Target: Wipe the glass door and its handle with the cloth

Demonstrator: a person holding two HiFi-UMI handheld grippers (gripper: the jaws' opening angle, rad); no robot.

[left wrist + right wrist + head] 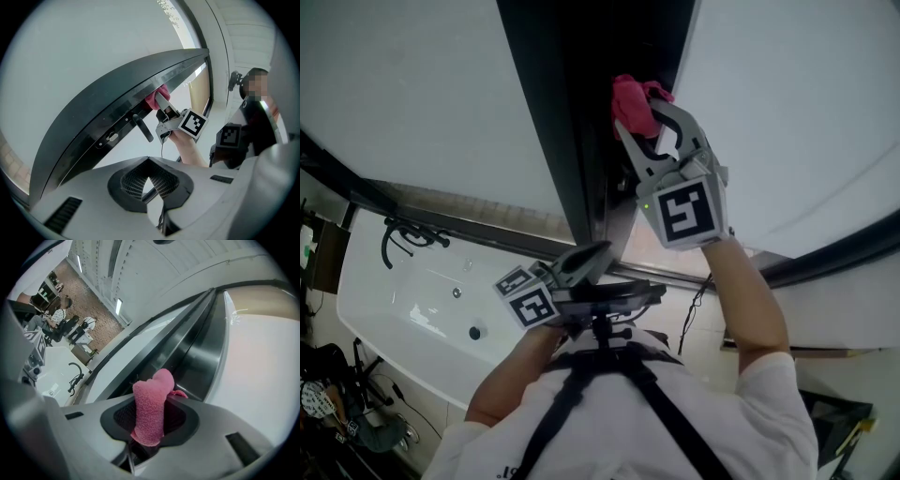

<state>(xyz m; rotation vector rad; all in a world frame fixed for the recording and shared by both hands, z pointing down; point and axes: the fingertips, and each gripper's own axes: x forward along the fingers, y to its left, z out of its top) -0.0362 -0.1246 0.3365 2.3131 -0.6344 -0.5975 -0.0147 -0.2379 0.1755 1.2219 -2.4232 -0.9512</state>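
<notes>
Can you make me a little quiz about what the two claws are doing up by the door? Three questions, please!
1. Pick one. What does the right claw hold? A: a blue sponge. B: a fluffy pink cloth. C: a spray bottle.
2. True or false: the left claw is shut and holds nothing.
3. Fill the gap: the cloth is up against the tall dark door ____.
Key: 1 B; 2 true; 3 frame.
</notes>
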